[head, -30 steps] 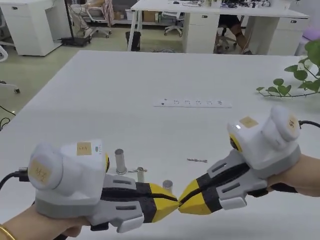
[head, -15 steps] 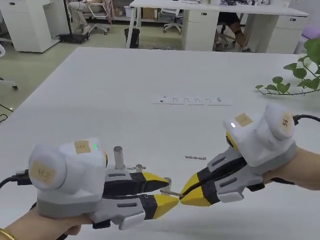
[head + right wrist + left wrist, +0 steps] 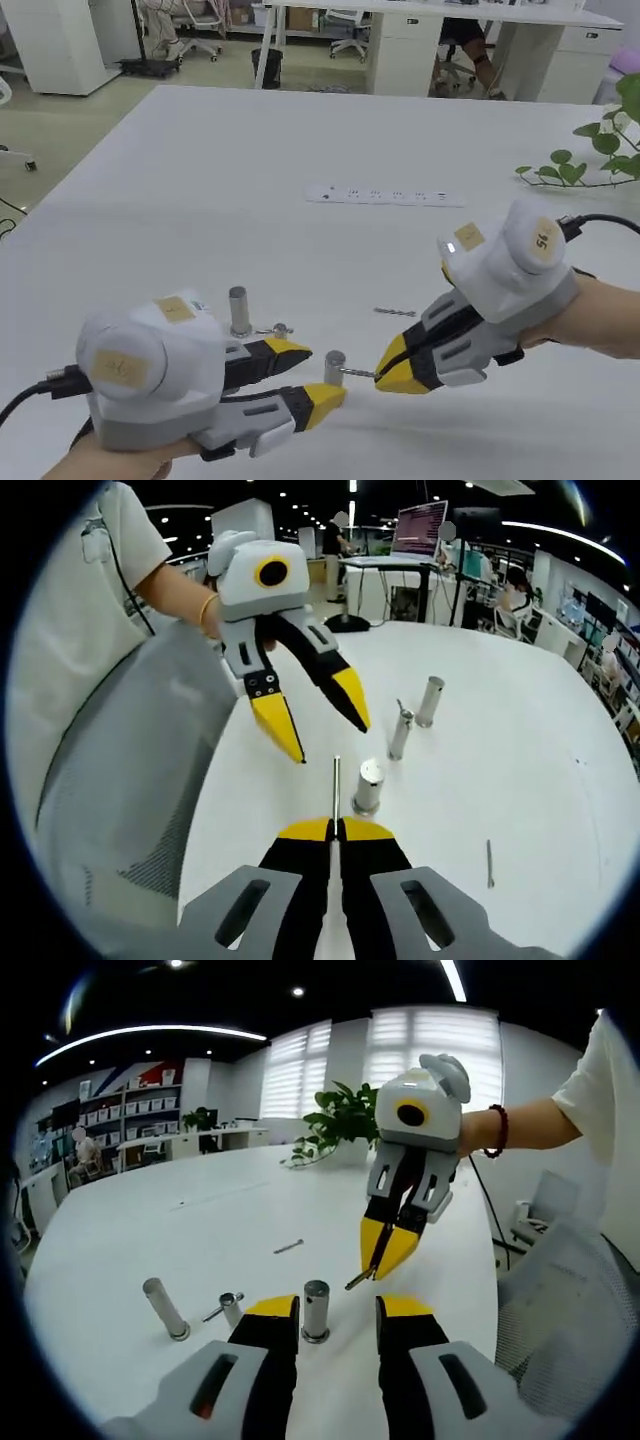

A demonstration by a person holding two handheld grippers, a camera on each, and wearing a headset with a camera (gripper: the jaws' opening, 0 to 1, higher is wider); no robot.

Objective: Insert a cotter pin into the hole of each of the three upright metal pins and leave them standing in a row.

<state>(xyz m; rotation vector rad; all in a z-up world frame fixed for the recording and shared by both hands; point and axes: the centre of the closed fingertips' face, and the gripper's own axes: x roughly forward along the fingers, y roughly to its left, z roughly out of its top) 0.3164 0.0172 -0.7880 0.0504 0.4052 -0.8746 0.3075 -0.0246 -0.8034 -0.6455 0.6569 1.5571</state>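
The left gripper (image 3: 318,374) gapes open, jaws just short of the nearest metal pin (image 3: 335,364). The right gripper (image 3: 385,373) pinches a cotter pin (image 3: 357,373), its tip near that pin's right side.

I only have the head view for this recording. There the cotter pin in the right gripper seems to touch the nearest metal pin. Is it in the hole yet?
Observer: Not yet. In the left gripper view the held cotter pin, sticking out of the right gripper, ends short of the nearest metal pin, with a gap between them.
Operator: Is anything steadying that pin?
Observer: No. The left gripper is open in its own view, the pin in line with the gap, touched by neither jaw.
Operator: And the middle one?
Observer: The left gripper view shows the middle metal pin with an inserted cotter pin jutting sideways near its top.
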